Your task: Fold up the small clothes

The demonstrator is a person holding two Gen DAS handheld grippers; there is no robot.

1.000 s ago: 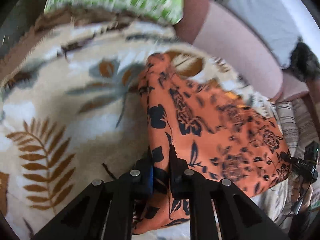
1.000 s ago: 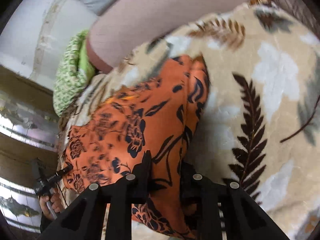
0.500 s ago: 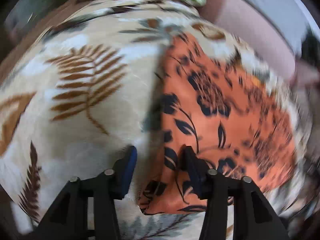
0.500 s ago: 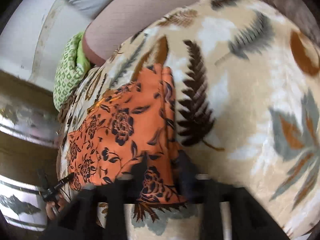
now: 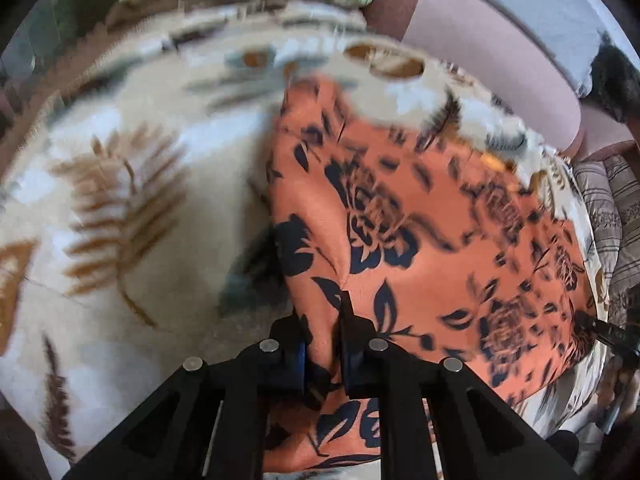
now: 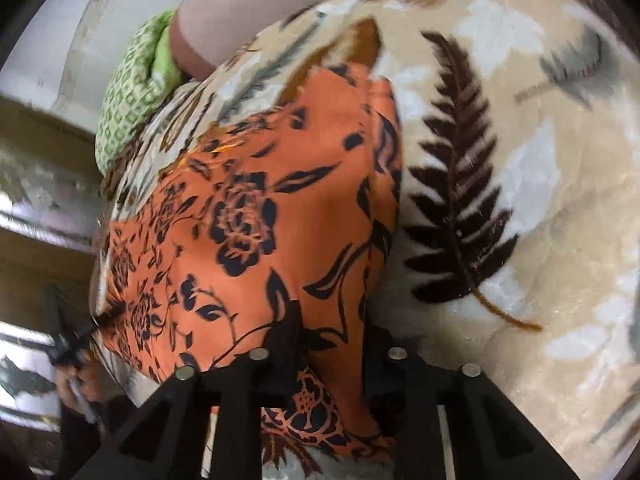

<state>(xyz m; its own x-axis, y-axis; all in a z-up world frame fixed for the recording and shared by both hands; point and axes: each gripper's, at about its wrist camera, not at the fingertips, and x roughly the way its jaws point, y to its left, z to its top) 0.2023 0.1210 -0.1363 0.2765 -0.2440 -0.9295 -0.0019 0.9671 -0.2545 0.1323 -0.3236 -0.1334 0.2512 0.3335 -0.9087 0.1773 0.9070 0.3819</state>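
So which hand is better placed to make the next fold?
Probably the left: the left hand-held gripper is visibly pinched on the orange cloth; the right hand-held gripper straddles its edge, jaws wider.

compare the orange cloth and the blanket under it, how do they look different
The cloth is orange with dark flowers and leaves; the blanket is beige with brown ferns and grey leaves. The cloth is small and lies on top; the blanket spreads wide beneath it. The cloth looks thin and smooth, the blanket fuzzy. Both carry plant prints.
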